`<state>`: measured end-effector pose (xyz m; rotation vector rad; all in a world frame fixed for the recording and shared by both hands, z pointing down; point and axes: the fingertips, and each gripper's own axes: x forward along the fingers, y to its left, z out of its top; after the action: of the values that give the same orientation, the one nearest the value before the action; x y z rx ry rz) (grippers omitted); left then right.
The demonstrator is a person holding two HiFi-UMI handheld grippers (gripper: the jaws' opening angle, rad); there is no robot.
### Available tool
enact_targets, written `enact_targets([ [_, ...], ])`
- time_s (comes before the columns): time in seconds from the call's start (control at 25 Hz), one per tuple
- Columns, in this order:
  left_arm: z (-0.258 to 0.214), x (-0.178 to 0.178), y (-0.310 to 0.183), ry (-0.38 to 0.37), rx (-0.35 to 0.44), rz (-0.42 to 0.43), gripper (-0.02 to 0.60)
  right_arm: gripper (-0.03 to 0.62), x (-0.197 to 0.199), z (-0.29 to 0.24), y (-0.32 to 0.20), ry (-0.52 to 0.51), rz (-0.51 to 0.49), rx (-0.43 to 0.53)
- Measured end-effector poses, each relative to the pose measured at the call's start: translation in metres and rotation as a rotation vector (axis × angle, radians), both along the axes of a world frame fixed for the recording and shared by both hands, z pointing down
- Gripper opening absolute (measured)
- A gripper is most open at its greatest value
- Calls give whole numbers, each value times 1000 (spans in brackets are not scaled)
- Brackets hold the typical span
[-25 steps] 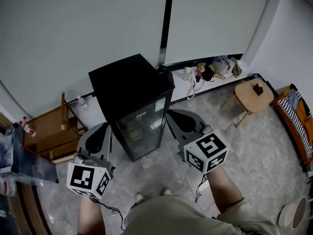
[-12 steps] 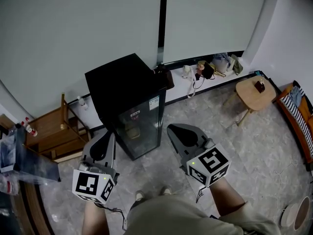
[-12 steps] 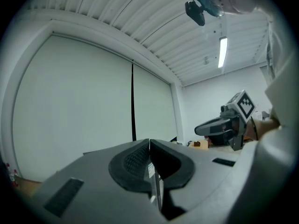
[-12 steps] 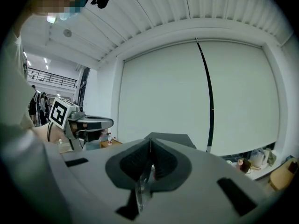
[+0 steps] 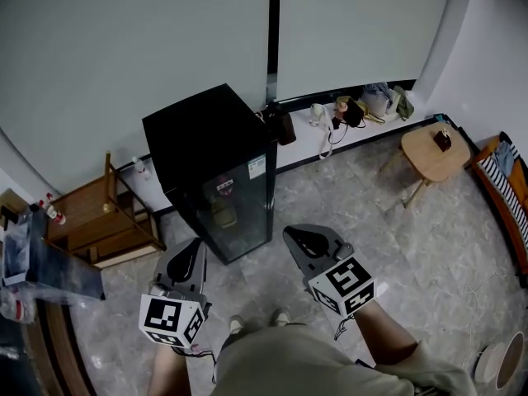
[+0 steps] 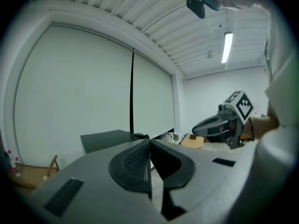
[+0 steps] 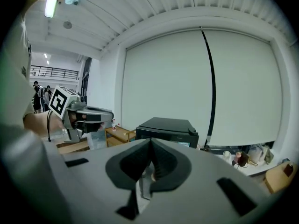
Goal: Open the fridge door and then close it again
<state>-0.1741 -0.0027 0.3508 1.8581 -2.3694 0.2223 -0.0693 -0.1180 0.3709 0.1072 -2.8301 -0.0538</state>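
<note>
A black mini fridge (image 5: 213,151) stands against the wall ledge, and its glass door (image 5: 238,213) is closed. Both grippers hang in front of it and touch nothing. My left gripper (image 5: 196,242) is below the fridge's left front corner, shut and empty. My right gripper (image 5: 289,233) is off the fridge's right front, also shut and empty. In the left gripper view the jaws (image 6: 149,142) meet, with the fridge top (image 6: 105,138) beyond them and the right gripper (image 6: 219,124) off to the side. In the right gripper view the shut jaws (image 7: 150,142) point at the fridge (image 7: 168,126).
A wooden rack (image 5: 95,213) stands left of the fridge, with a clear bin (image 5: 37,262) nearer me. A round wooden stool (image 5: 433,153) is at the right. Cables and small items (image 5: 355,112) lie on the ledge behind. The person's feet show on the tiled floor (image 5: 396,246).
Both grippers have dropped lower and drawn back from the fridge toward the person. The fridge door has stayed closed.
</note>
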Motion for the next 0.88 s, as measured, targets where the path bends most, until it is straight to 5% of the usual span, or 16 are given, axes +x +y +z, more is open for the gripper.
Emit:
enact_targets([
  [0.88,11,26,-9,46,12,-46,8,-3,22,0,-21,-27,-29,-23],
])
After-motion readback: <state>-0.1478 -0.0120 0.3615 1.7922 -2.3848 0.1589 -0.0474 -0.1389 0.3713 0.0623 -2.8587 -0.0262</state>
